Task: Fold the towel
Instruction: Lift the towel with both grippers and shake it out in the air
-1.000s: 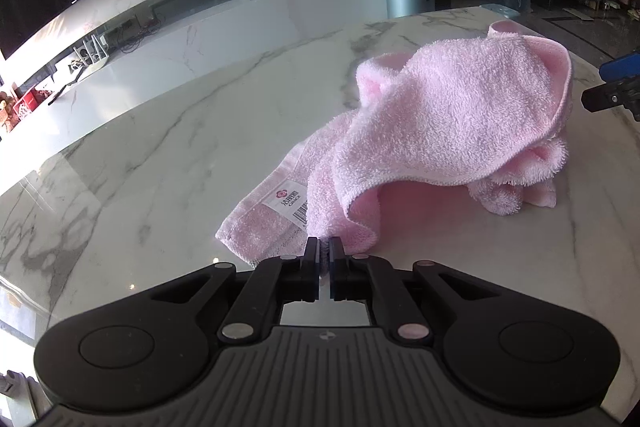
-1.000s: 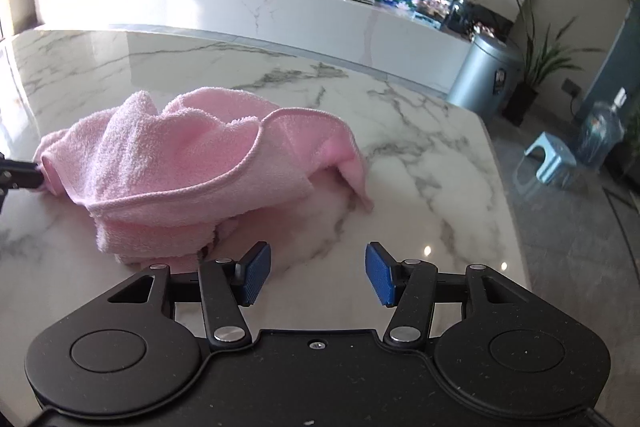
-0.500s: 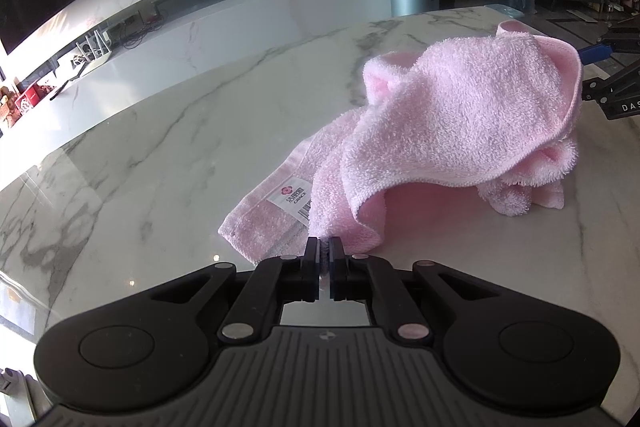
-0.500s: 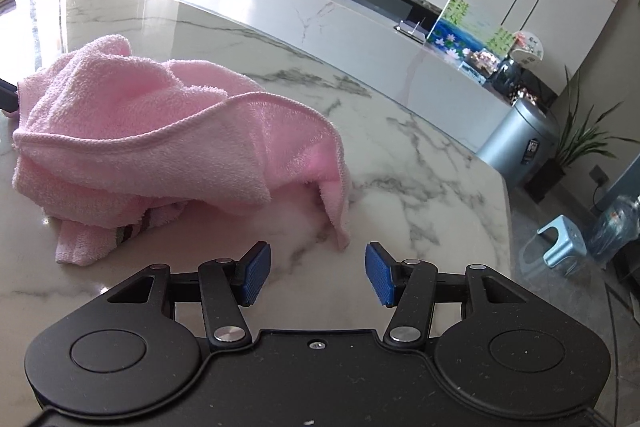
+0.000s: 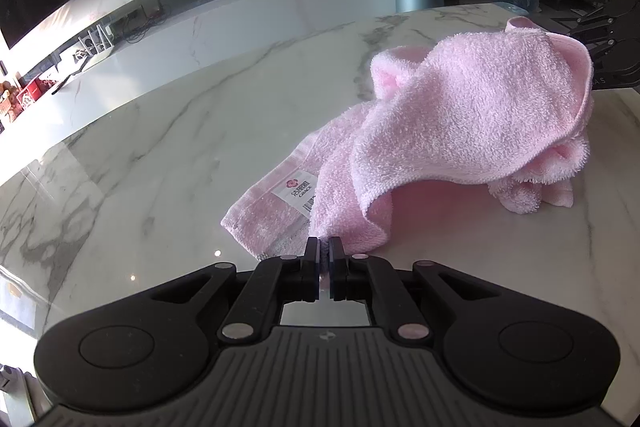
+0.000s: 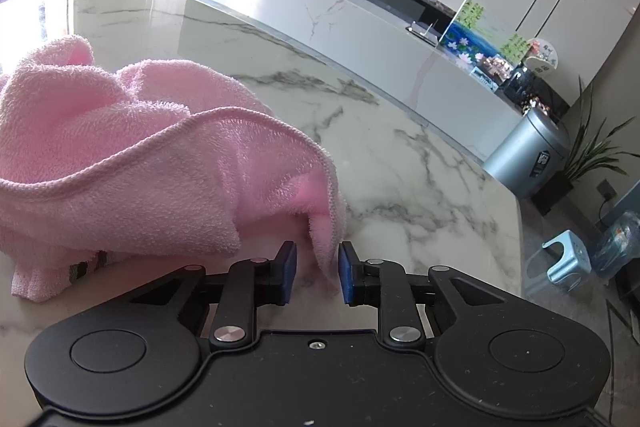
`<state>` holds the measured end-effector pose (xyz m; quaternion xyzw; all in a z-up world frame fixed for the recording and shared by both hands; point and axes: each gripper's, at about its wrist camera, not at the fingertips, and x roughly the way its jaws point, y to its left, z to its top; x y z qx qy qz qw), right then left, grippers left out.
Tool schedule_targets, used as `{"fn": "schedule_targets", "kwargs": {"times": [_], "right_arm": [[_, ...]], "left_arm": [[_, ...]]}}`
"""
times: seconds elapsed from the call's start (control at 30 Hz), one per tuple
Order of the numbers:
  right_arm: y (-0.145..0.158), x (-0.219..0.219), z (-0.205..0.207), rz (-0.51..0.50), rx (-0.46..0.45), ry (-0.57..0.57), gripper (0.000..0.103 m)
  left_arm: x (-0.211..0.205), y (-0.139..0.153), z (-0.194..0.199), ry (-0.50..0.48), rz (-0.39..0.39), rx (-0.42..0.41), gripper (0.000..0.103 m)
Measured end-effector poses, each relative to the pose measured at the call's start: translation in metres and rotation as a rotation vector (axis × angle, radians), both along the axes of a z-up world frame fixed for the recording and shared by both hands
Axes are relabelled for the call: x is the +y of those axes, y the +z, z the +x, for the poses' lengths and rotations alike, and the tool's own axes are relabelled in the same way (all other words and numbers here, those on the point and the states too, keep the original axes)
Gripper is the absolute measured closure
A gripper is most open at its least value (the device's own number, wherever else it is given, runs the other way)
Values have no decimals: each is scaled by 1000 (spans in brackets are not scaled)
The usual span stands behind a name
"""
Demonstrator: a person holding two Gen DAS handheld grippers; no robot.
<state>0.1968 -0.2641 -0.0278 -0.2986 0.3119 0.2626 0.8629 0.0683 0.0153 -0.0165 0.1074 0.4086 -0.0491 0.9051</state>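
Observation:
A pink towel (image 5: 460,123) lies crumpled in a heap on the marble table (image 5: 180,131), with a white label near its near edge. My left gripper (image 5: 324,259) is shut on the towel's near corner. In the right wrist view the same towel (image 6: 140,163) fills the left side. My right gripper (image 6: 317,269) is open with its blue pads (image 6: 289,269) on either side of a hanging towel corner. The right gripper's body shows at the far right of the left wrist view (image 5: 612,43).
The table's right edge (image 6: 516,227) drops to the floor, where a blue stool (image 6: 566,261) and a water bottle stand. A grey bin (image 6: 528,155), a plant and a long white counter (image 6: 320,23) stand beyond the table.
My right gripper has moved in toward the towel and its jaws have narrowed around a hanging corner. My left gripper has stayed shut on the near corner.

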Motion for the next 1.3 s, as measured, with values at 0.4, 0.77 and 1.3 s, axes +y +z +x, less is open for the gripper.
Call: {"fn": "schedule_targets", "kwargs": {"times": [0.4,0.77,1.3], "right_arm": [[7,-9,-6,15,-15,-54,102],[57,-30,-25,38,-103,-150,102],[142,-38,-75,79,-275,-211,103]], "left_arm": [[6,9,-3,45,11,-27,100],[18,43,-10,85,18,-99,100],[28,112,-28,104,60,-284,100]]}}
